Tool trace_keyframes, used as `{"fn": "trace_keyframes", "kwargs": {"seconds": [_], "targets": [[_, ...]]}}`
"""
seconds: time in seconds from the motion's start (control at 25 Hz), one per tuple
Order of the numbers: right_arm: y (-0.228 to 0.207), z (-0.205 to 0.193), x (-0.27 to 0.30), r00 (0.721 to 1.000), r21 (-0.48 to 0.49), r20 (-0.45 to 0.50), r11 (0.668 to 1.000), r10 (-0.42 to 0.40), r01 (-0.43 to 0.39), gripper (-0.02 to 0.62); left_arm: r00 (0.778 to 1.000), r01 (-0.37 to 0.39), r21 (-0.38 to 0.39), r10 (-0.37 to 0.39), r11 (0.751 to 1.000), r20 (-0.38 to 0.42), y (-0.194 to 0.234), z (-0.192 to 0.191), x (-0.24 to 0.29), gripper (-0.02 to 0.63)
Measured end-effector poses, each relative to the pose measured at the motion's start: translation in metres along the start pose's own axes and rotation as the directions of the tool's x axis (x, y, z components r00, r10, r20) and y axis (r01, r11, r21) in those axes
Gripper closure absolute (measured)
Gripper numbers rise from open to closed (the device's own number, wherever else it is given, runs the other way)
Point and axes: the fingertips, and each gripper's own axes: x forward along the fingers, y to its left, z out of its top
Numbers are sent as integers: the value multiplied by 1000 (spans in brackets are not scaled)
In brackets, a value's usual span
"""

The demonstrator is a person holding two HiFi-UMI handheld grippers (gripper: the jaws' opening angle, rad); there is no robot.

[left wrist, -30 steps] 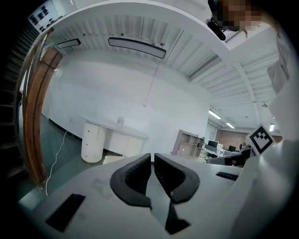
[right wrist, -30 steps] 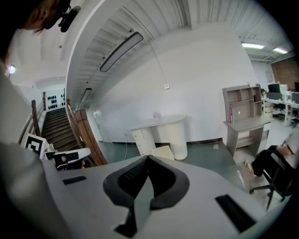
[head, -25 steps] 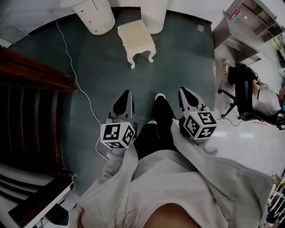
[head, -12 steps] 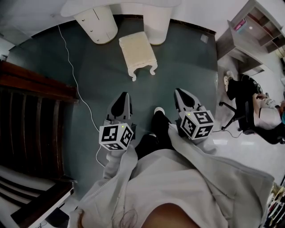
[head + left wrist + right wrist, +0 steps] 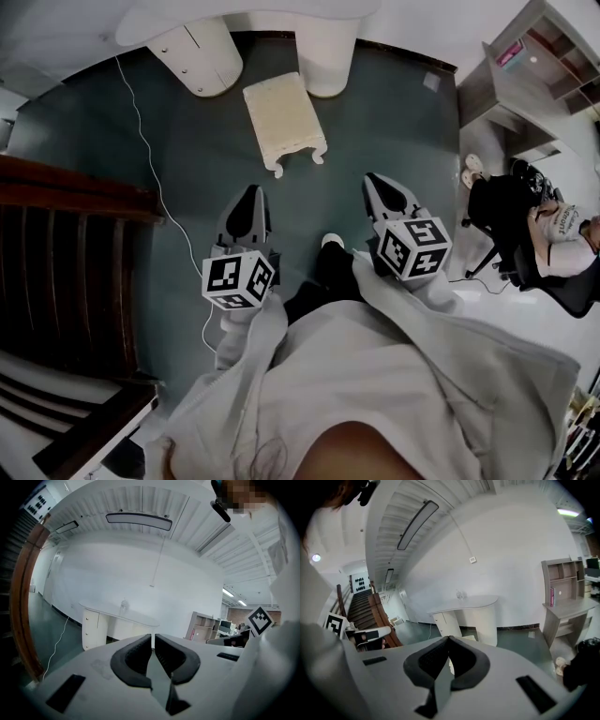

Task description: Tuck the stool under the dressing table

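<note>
The cream square-topped stool [image 5: 284, 120] stands on the green floor [image 5: 389, 112] before the white curved dressing table [image 5: 199, 47]; left gripper [image 5: 250, 193] and right gripper [image 5: 373, 180], both clenched empty, hover short of it.

Even ceiling-strip light (dim head view), strong fisheye edges.

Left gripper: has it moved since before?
Yes. The left gripper has come forward toward the stool, which sits unmoved by the dressing table; the gap has shrunk.
</note>
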Motion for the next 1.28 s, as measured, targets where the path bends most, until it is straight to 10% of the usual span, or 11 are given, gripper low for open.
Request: {"fn": "trace_keyframes", "kwargs": {"seconds": [1.28], "targets": [[-39, -19, 42, 994, 0, -95, 998, 58, -59, 546, 995, -92, -33, 91, 995, -36, 13, -25, 43, 575]]}}
